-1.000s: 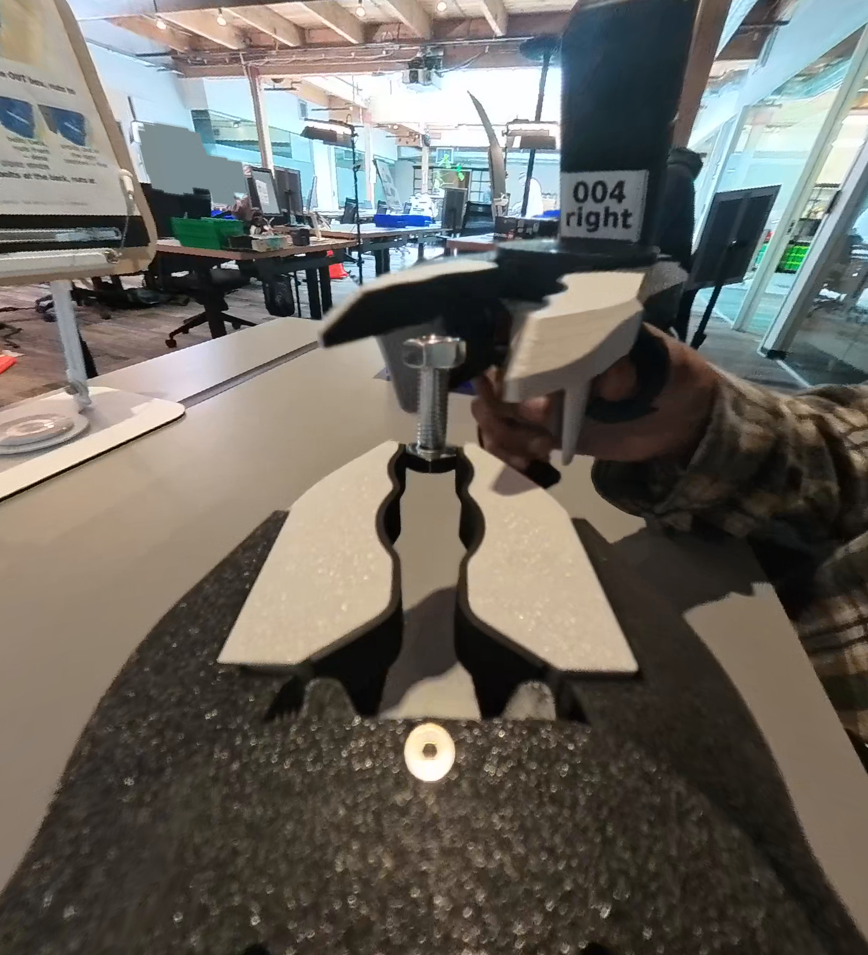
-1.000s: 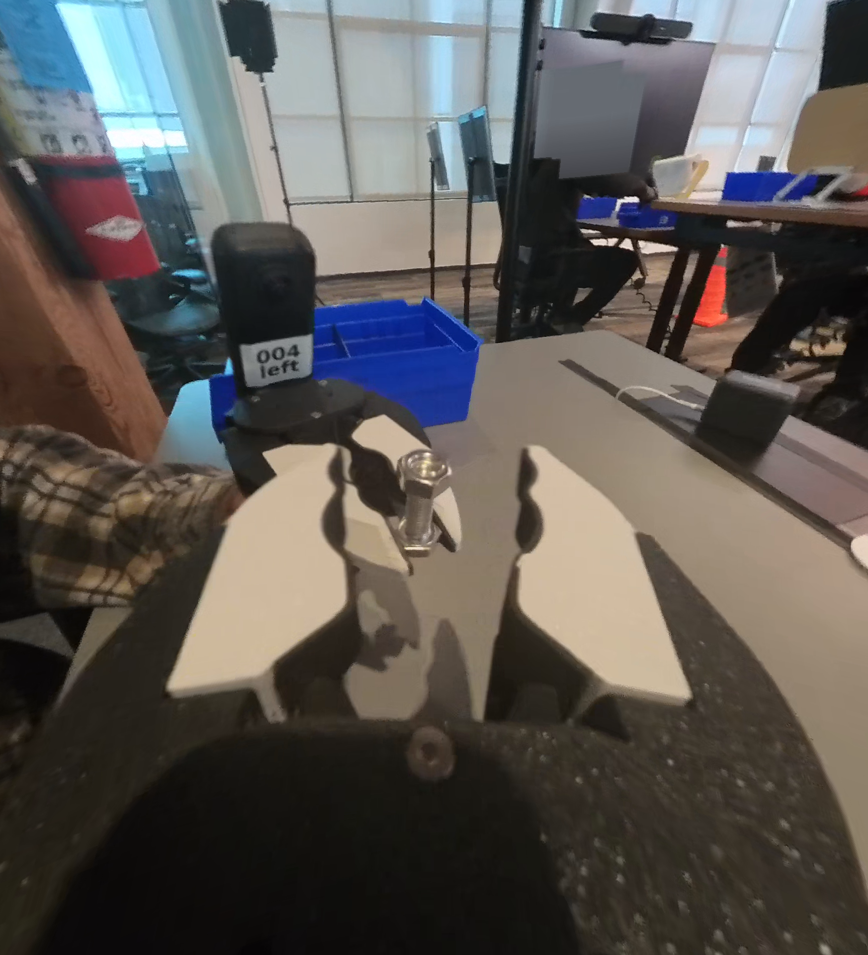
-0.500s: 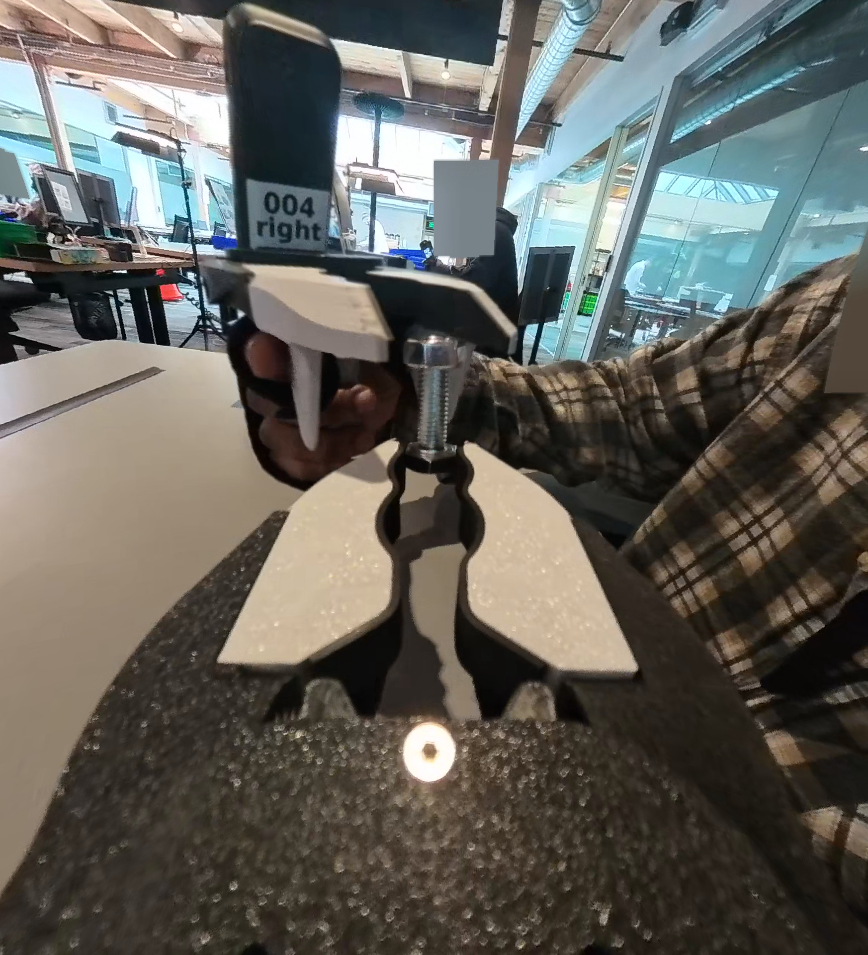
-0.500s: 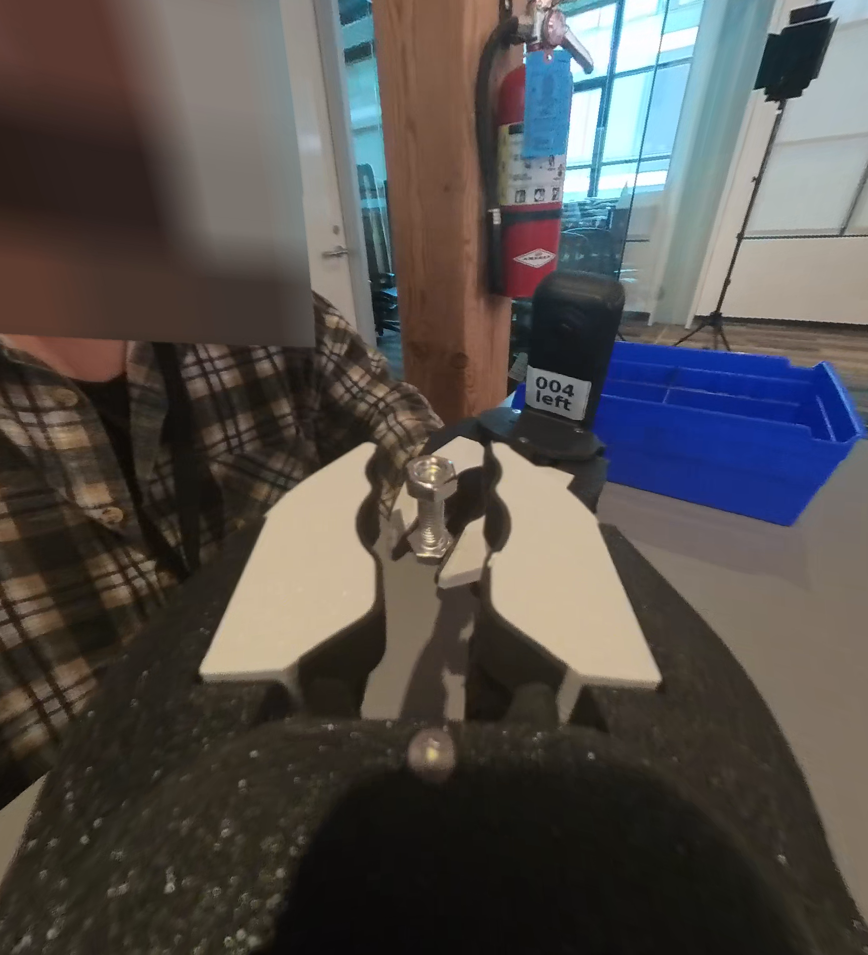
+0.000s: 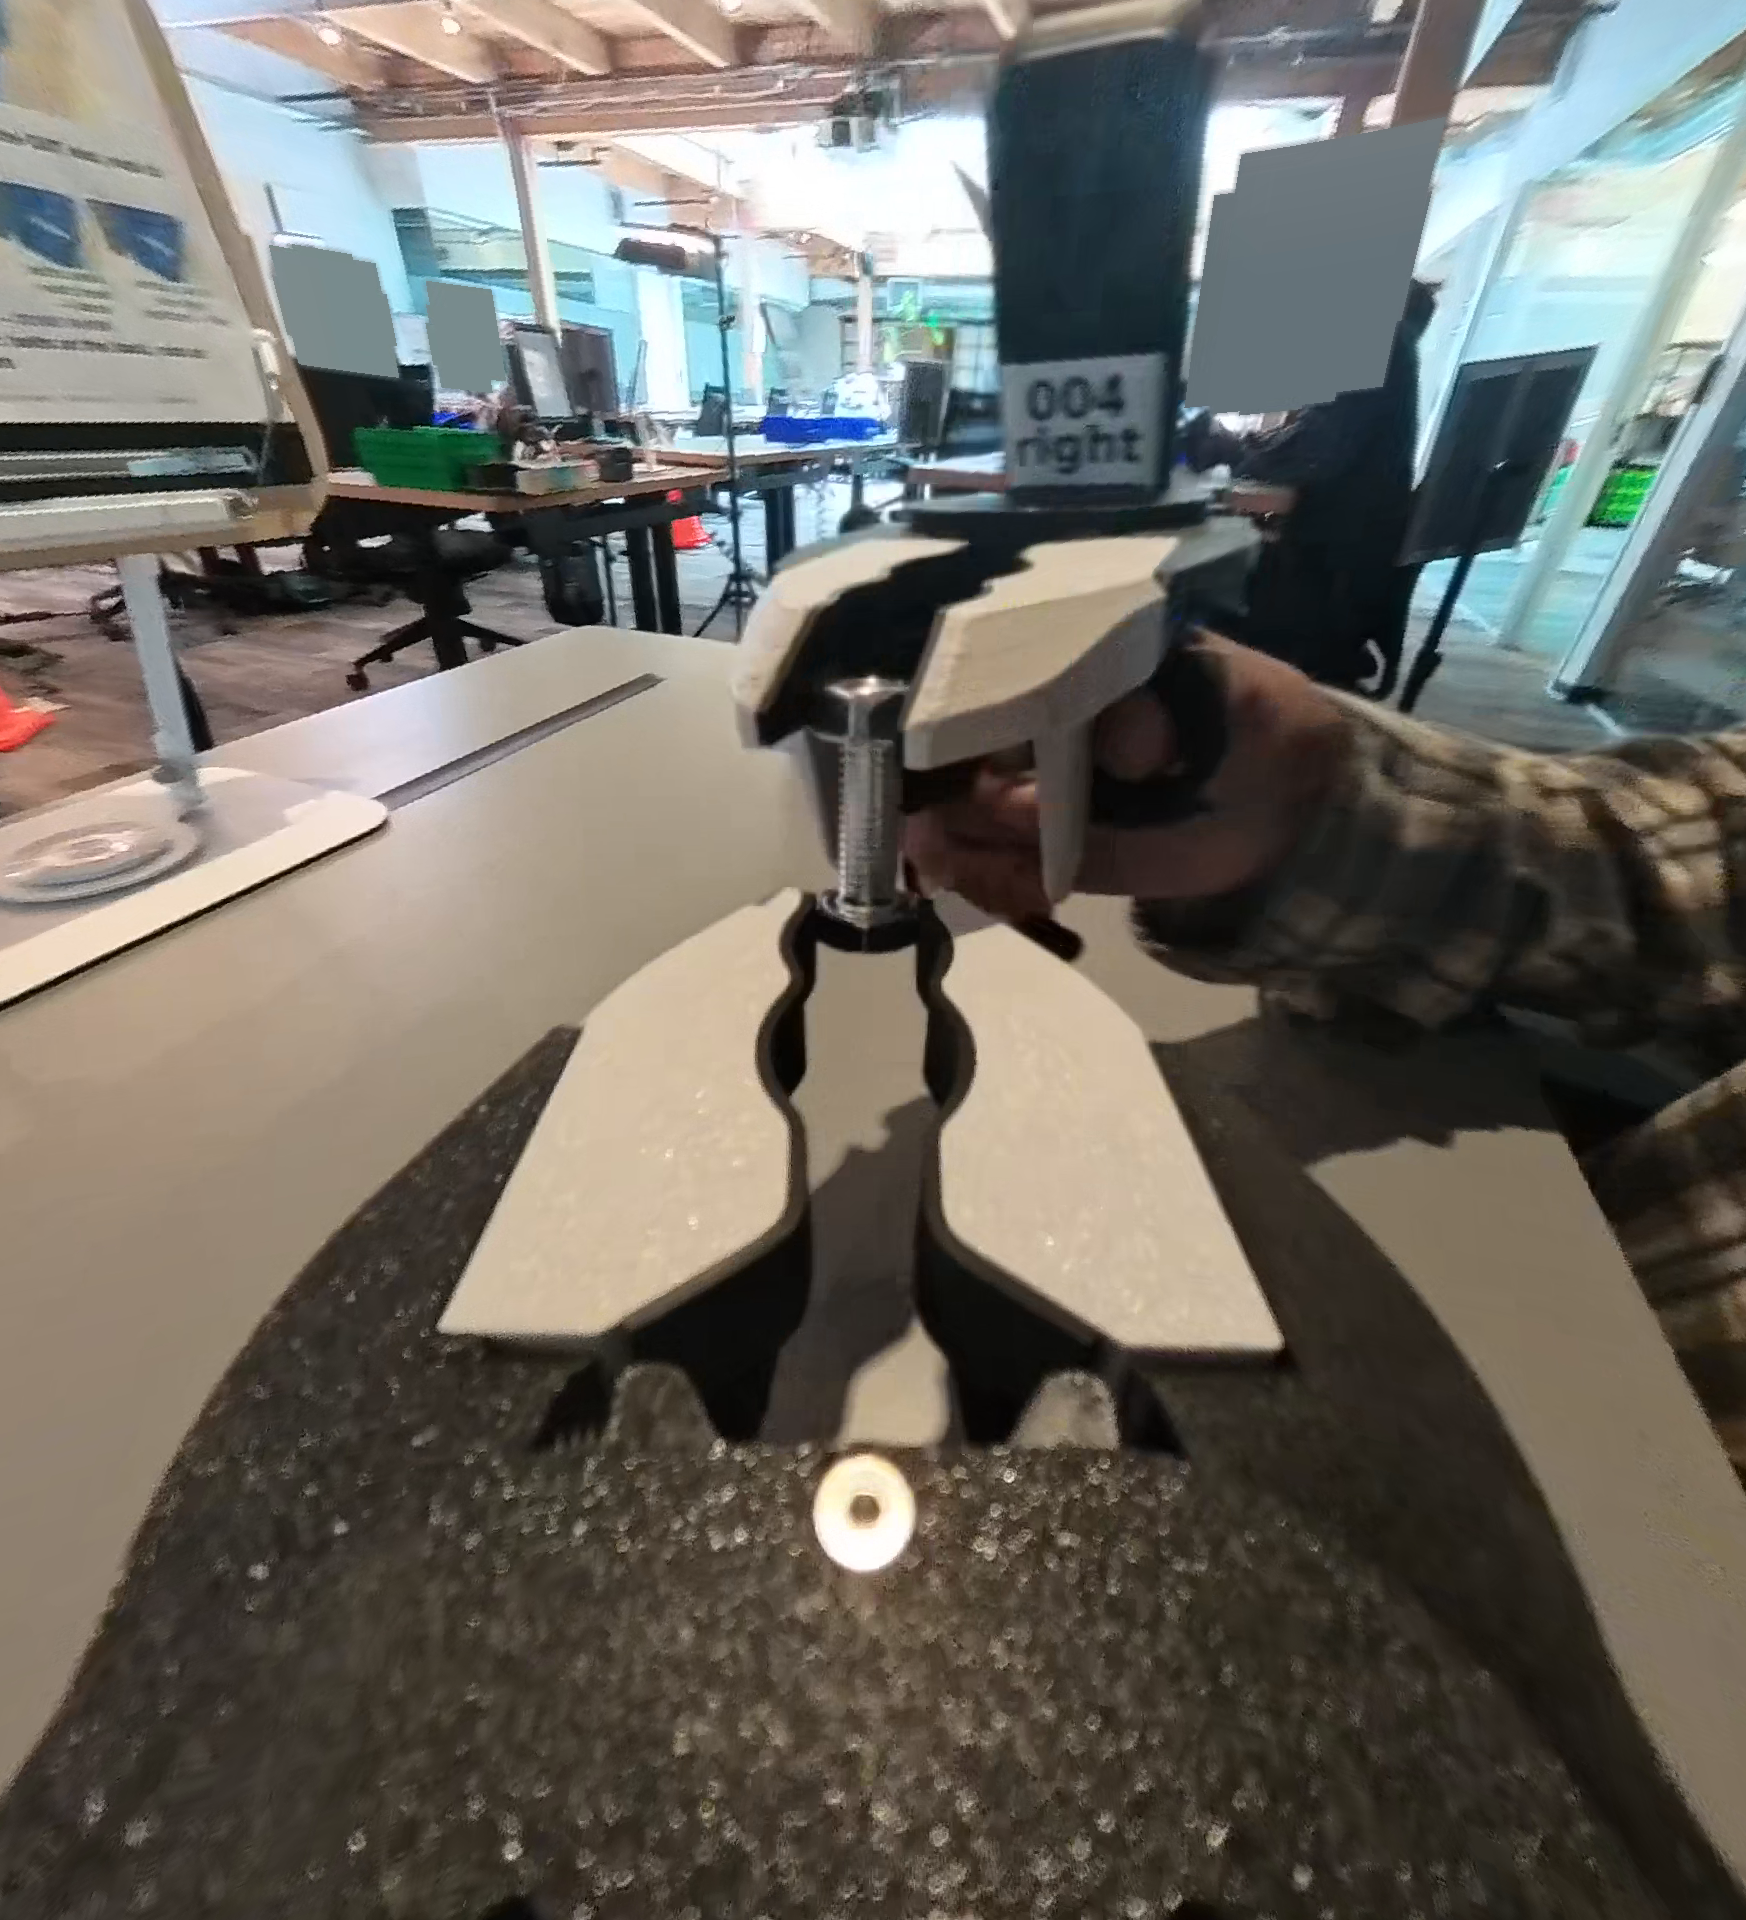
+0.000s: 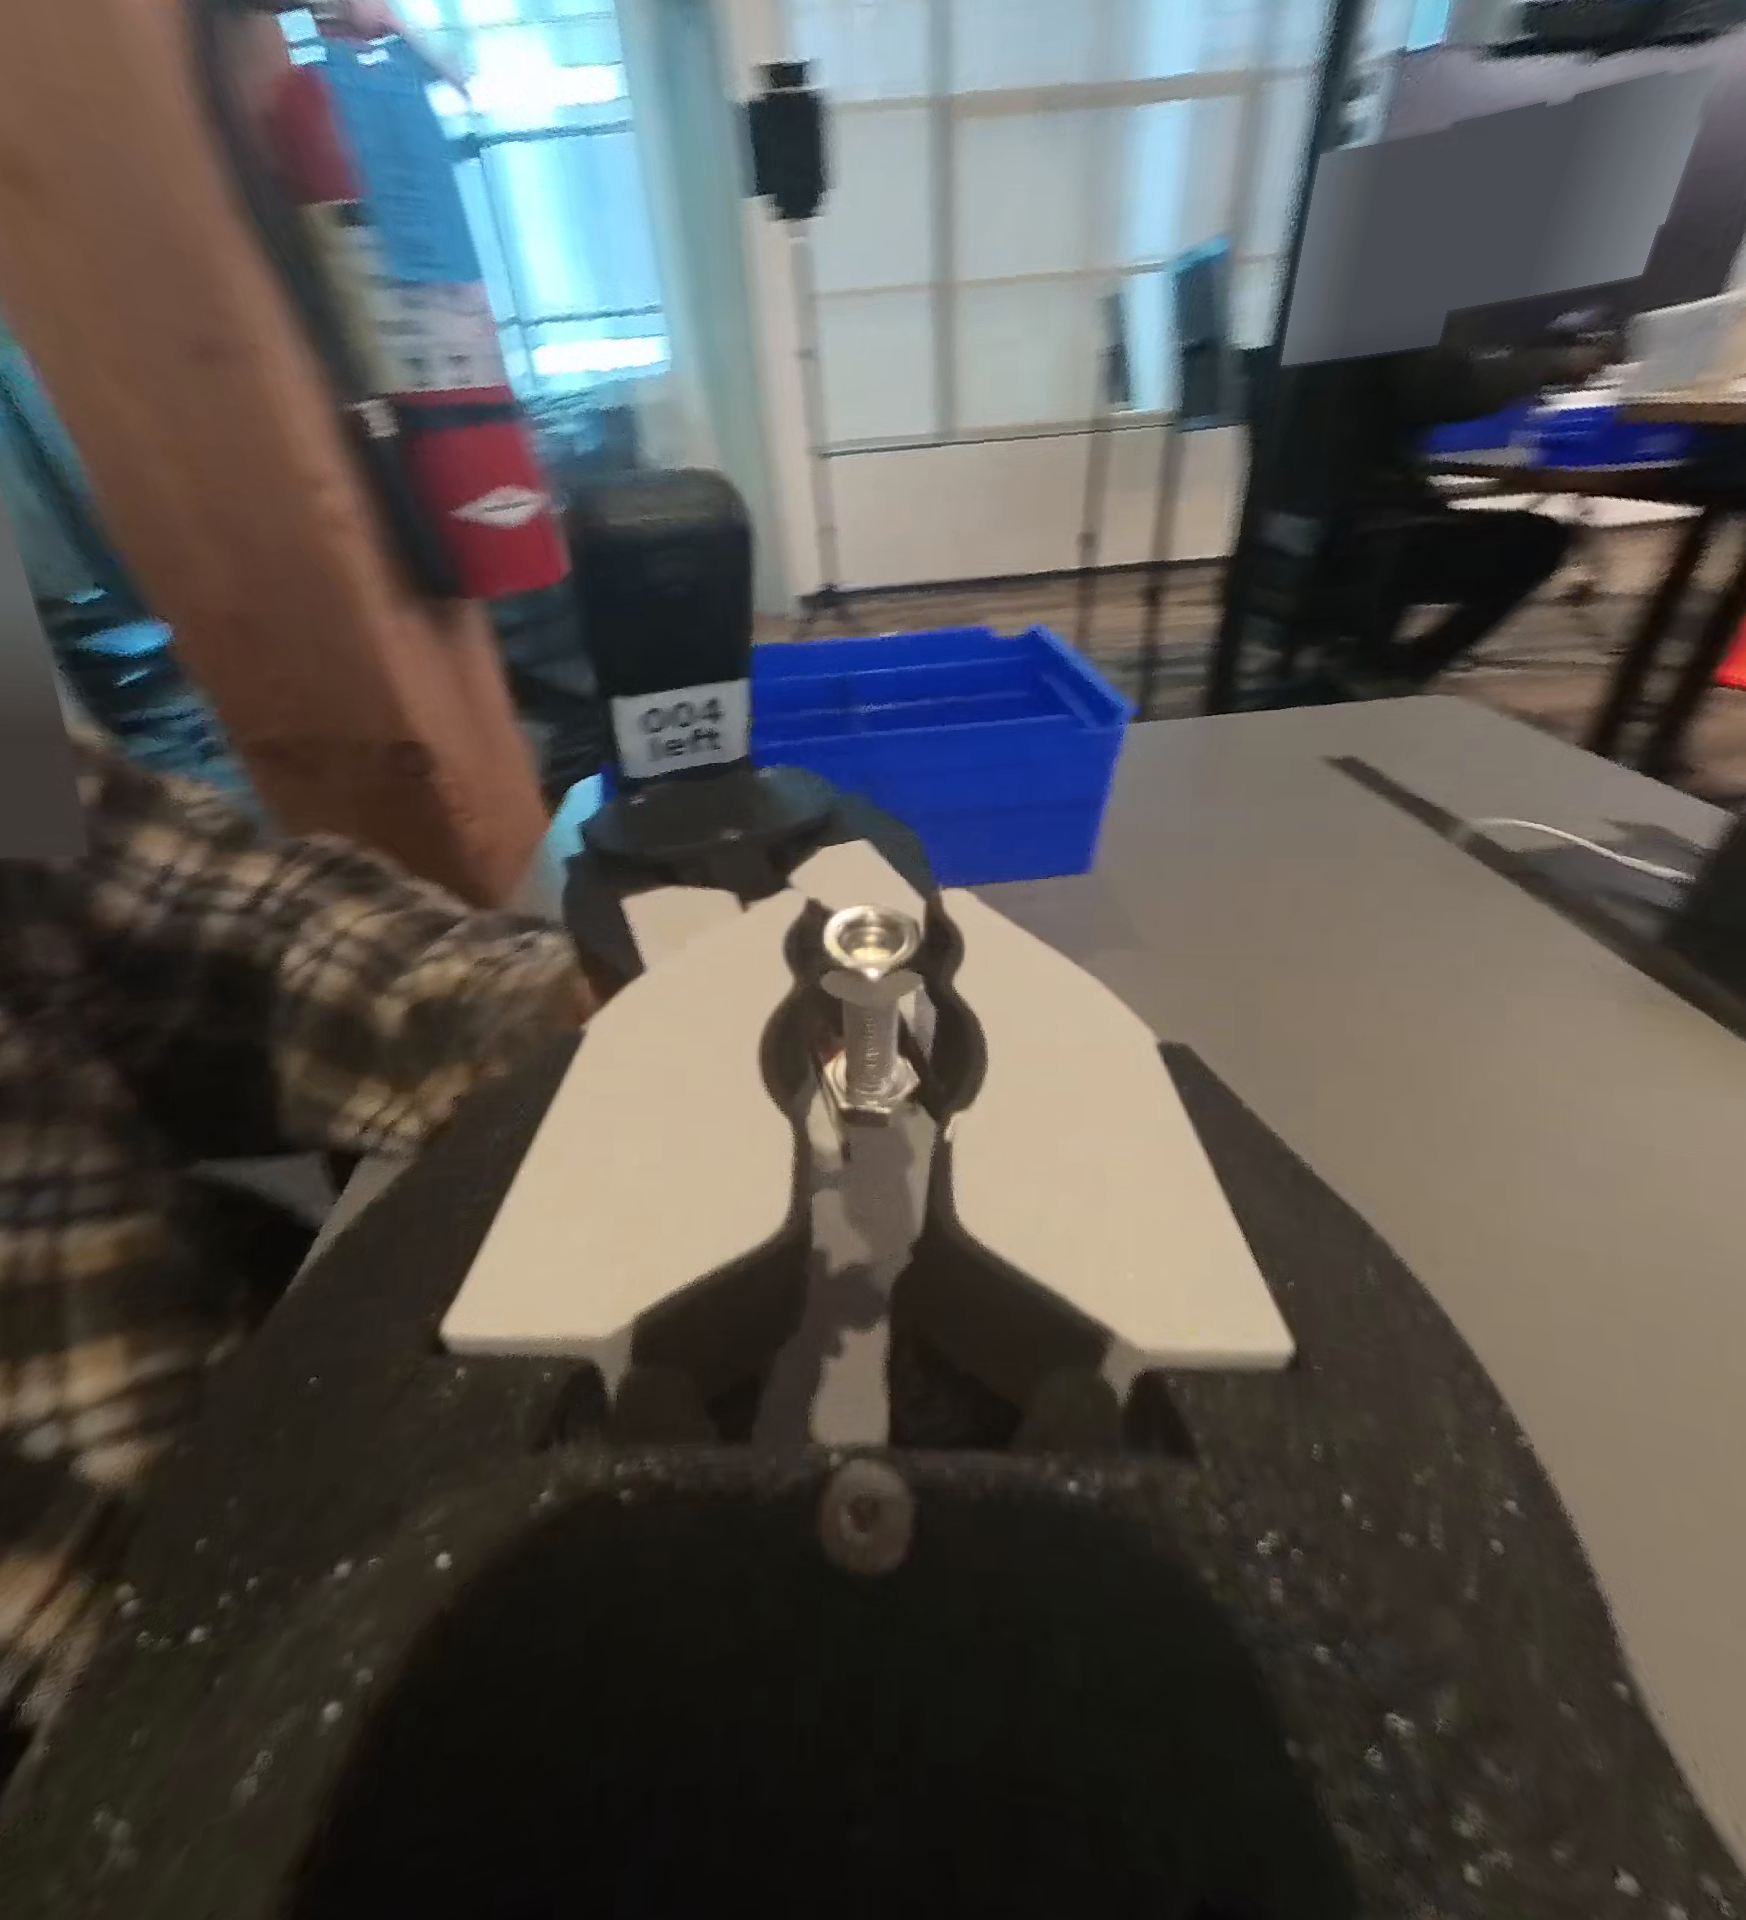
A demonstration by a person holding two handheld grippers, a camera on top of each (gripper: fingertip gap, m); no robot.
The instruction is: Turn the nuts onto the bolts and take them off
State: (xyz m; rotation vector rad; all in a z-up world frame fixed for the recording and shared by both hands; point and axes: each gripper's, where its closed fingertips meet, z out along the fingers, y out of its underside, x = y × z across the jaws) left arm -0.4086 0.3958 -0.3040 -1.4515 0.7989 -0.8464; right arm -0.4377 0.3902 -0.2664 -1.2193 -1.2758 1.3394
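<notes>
Both grippers, left (image 5: 867,920) on nut (image 5: 864,914), right (image 6: 869,971) apparently on bolt (image 5: 866,800), above grey table (image 5: 225,1091) w/ blue bin (image 6: 936,769).

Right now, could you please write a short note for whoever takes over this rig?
Left tool: shut on the nut at the lower end of the upright bolt.
Right tool: shut on the bolt head.
Both are held above the grey table; blue bin sits behind.
Done: nut is on the thread.
Left: whether it is going on or coming off cannot be told.
</notes>
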